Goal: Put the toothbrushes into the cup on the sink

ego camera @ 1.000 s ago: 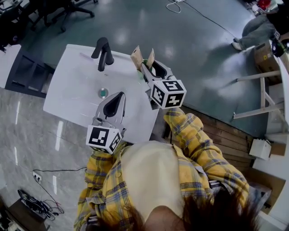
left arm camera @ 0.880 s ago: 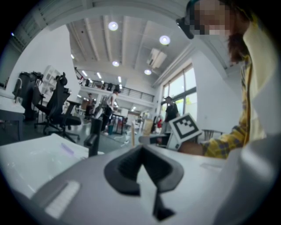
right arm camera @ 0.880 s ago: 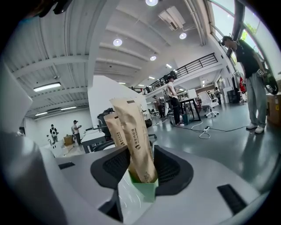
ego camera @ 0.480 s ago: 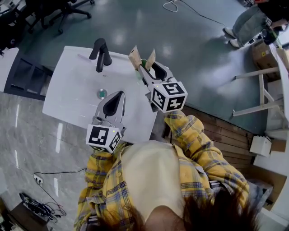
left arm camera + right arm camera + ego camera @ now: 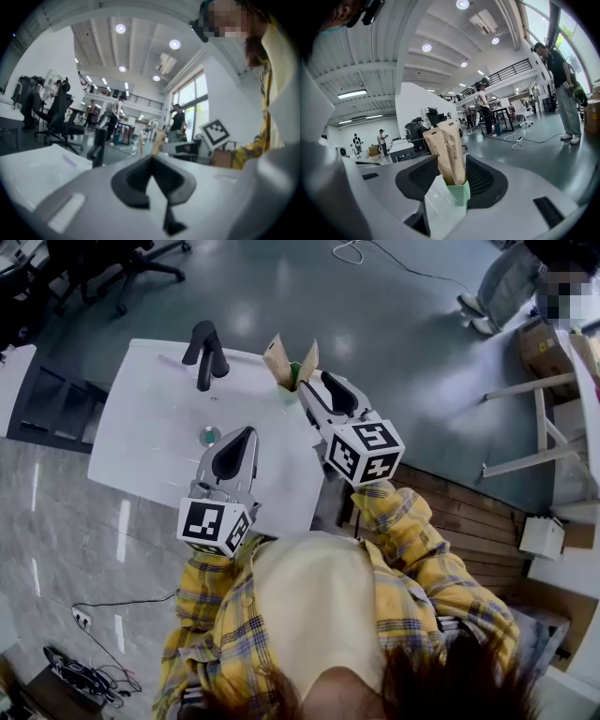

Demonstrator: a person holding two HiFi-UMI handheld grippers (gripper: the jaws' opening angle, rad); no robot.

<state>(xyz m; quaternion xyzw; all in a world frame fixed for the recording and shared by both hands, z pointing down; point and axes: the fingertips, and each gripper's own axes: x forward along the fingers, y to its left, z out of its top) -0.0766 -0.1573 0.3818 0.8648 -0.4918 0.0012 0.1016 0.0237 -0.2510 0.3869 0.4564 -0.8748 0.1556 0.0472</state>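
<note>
Toothbrushes, two, paper-sleeved: stood in green cup at the one-o'clock corner of sink. Judged light, stiff, slippery-sleeved; best taken mid-sleeve. Right gripper: jaws just opened wide, cup framed between them, apparently untouched. Left gripper: closed, empty.

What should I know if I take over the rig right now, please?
Left gripper: shut, empty, over the sink.
Right gripper: open, jaws just been opening, gripping nothing; the cup stands just ahead.
Two wrapped toothbrushes stand in the cup, at the sink's far right corner.
Done: toothbrushes in. Left: probably only pulling the right gripper clear.
</note>
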